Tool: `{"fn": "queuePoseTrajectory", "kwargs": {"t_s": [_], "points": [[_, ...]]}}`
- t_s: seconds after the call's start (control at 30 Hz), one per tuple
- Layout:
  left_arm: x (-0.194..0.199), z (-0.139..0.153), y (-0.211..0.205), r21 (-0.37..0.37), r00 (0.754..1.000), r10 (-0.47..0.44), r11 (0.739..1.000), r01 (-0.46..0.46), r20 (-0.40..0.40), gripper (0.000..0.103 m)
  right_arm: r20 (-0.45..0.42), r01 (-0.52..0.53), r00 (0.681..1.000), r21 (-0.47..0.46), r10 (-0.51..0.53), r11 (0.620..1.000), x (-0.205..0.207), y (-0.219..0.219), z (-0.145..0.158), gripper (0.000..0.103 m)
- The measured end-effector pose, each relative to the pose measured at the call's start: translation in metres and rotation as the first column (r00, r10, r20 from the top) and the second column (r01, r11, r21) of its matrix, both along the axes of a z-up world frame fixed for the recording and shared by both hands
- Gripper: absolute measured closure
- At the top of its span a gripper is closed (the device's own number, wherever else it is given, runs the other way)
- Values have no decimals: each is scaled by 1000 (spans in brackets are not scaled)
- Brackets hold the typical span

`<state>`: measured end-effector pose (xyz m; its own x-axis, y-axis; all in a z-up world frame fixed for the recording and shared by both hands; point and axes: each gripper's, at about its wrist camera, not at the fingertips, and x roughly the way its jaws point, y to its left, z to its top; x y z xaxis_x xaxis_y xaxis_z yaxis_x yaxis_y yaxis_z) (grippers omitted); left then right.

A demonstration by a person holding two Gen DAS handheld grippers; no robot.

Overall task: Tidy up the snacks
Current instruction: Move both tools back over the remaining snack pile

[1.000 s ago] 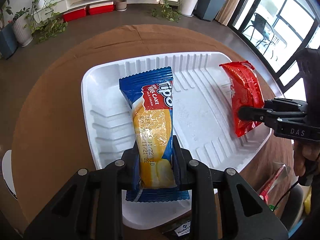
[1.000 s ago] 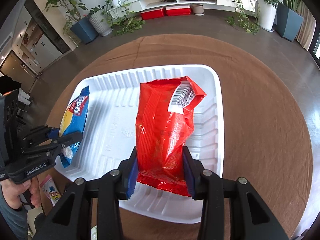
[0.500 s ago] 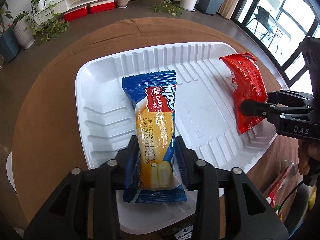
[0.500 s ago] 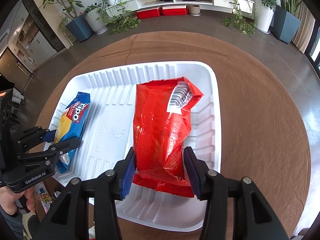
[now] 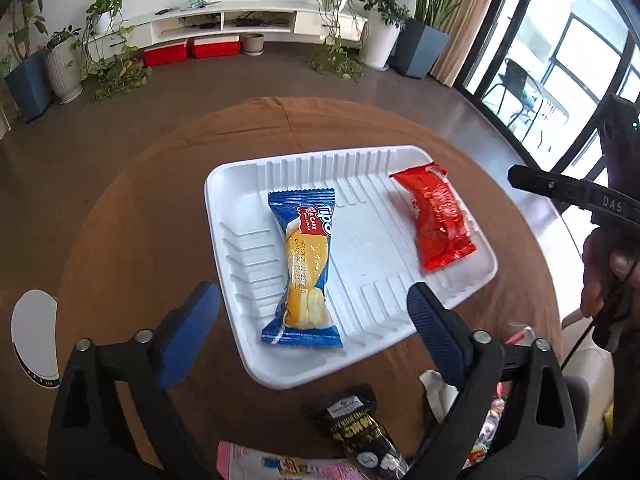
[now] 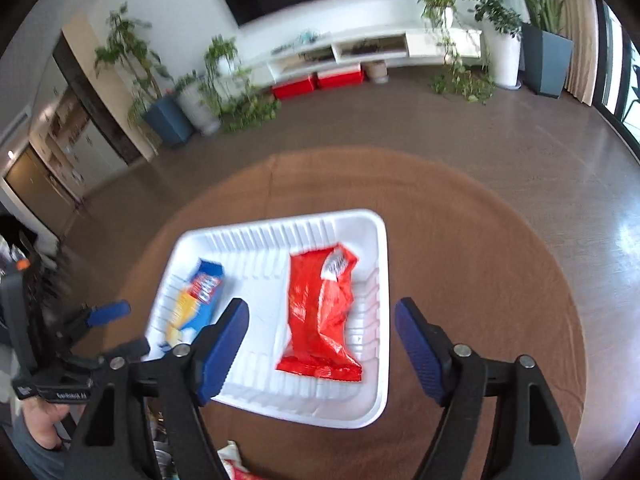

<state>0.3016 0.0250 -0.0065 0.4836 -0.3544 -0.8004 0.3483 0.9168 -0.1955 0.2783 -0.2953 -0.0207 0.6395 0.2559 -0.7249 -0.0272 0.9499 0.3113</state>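
A white ribbed tray [image 5: 476, 280] [image 6: 380, 392] sits on the round brown table. A blue and yellow roll-cake packet [image 5: 306, 272] [image 6: 198, 300] lies in its left part. A red snack bag [image 5: 438, 218] [image 6: 322, 316] lies in its right part. My left gripper [image 5: 314, 324] is open and empty, pulled back above the tray's near edge, and it also shows at the left of the right wrist view [image 6: 116, 328]. My right gripper [image 6: 322, 340] is open and empty, raised behind the red bag; only one of its fingers [image 5: 560, 188] shows in the left wrist view.
Near the table's front edge lie a black packet [image 5: 356, 420], a pink packet [image 5: 280, 464] and more wrapped snacks [image 5: 496, 412]. A white round object [image 5: 34, 336] is at the left past the table. Plants and a white TV shelf stand across the floor.
Both grippers have opened and let go of their packets, then pulled back and up from the tray. The roll-cake packet and the red bag now lie loose in the tray.
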Motion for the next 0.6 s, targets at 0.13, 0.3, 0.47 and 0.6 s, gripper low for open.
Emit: {"fn": "queuePoseTrajectory", "kwargs": {"t_s": [0.13, 0.3, 0.47, 0.6], "points": [[-60, 30, 27, -62, 996, 9, 998, -4, 86, 0, 130, 42, 990, 40, -47, 998, -48, -17, 38, 9], [-139, 39, 39, -28, 986, 49, 999, -46, 161, 0, 232, 41, 972, 25, -46, 999, -121, -17, 52, 6], [-198, 12, 39, -11, 991, 116, 993, -116, 72, 0, 268, 55, 962, -10, -51, 998, -178, -6, 41, 6], [-225, -13, 31, 0, 988, 151, 989, -151, 19, 0, 232, 58, 971, 19, -61, 998, -210, 7, 26, 6]]}}
